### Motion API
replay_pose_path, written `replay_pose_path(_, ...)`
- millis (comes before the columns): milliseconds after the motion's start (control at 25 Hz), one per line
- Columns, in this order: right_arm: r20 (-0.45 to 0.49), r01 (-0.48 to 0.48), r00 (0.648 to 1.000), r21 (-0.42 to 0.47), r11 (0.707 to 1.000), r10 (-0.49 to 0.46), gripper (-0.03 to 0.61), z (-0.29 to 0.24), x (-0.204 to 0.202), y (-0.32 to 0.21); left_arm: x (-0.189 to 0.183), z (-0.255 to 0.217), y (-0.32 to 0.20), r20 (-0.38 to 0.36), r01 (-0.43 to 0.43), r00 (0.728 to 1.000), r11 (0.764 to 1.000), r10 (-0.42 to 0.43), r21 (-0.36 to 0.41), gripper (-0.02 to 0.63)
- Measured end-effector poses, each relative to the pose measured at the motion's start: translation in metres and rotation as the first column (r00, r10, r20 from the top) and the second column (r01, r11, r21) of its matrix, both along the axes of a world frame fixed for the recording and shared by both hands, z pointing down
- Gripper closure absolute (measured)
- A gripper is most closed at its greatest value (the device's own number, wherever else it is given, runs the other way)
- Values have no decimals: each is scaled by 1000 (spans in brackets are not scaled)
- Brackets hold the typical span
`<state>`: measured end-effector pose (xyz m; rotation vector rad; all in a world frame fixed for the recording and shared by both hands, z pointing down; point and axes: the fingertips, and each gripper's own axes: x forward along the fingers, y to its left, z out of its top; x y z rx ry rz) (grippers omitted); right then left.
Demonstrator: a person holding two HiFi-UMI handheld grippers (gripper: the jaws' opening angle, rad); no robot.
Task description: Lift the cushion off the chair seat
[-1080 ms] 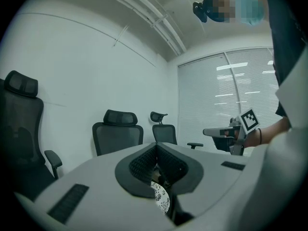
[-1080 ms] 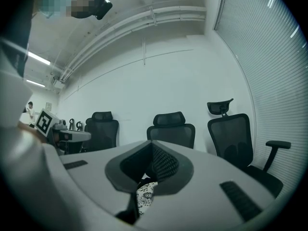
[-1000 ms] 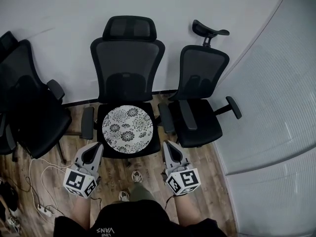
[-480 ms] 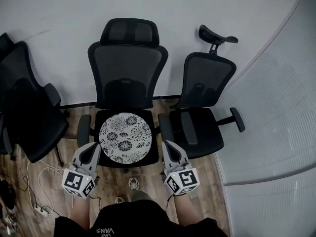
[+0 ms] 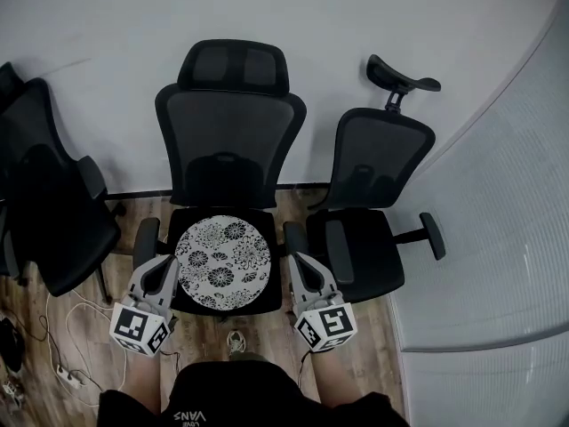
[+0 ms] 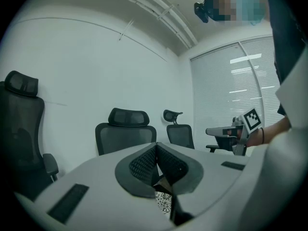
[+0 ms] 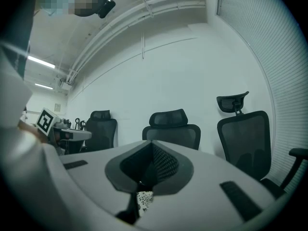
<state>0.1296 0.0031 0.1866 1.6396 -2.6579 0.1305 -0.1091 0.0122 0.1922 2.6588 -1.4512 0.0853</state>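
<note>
Round white cushion with a black flower print (image 5: 222,263) lies flat on the seat of the middle black mesh office chair (image 5: 229,140). It fills most of the seat and is not lifted.

Left gripper (image 5: 164,265) sits at the cushion's 9 o'clock, tips just beside the rim; the head view does not show whether they touch. In the left gripper view its jaws are pressed together with nothing between them. A sliver of the flower print (image 6: 163,202) shows below them.

Right gripper (image 5: 299,261) sits at the cushion's 3 o'clock, beside the seat's edge, a strip of black seat between tips and cushion. In the right gripper view its jaws are closed flat on each other, empty, with a bit of the print (image 7: 143,199) beneath.

A second black mesh chair (image 5: 378,167) stands at the middle chair's 3 o'clock and a third black chair (image 5: 44,203) at its 9 o'clock. All three back onto the white wall (image 5: 293,16) at 12 o'clock. White cables (image 5: 67,314) trail on the wooden floor (image 5: 204,332) at 8 o'clock.
</note>
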Motion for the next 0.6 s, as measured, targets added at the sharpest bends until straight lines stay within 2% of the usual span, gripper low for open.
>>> replay_pose_path(240,5,17,1000,-7,1000,-17,563,2,4,-16,4,1,-10,5,24,1000,1000,-24,-13,603)
replay_pose_path(600,5,-7,1000,-10,1000,7,563,-1,-1,-31,0,3,-26,5,-4,1000,1000,5,-30,603)
